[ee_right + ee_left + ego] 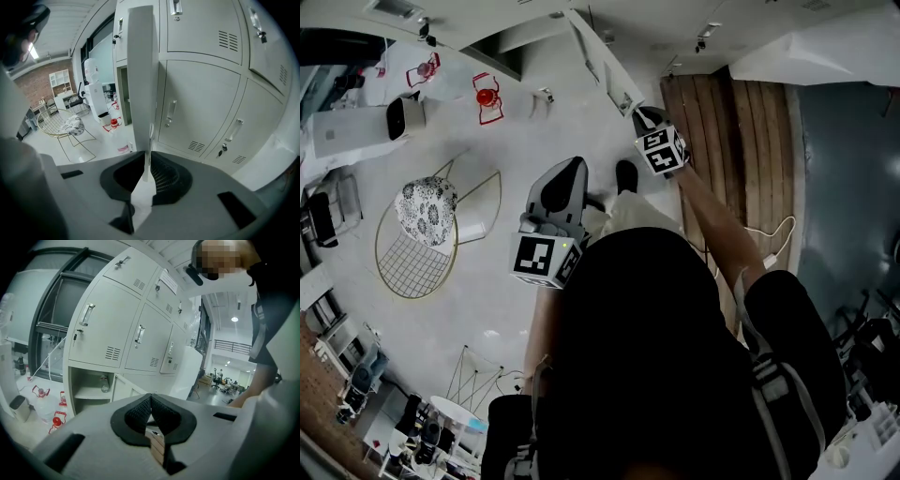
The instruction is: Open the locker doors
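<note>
Only the right gripper view is showing us the right hand-held gripper [144, 174] pinching the edge of the pale grey metal locker door [140, 70]; left hand-held gripper [151, 409] pressed together, empty.

Bright, even indoor light fills all three views, and a ceiling lamp [234, 319] glows in the far hall. The pale floor [516, 122] carries soft glare. Fisheye distortion bends the lockers [122, 329] and blackens the corners. The person's dark clothing [666, 356] reads near black. The locker door [140, 70] is sharp.
</note>
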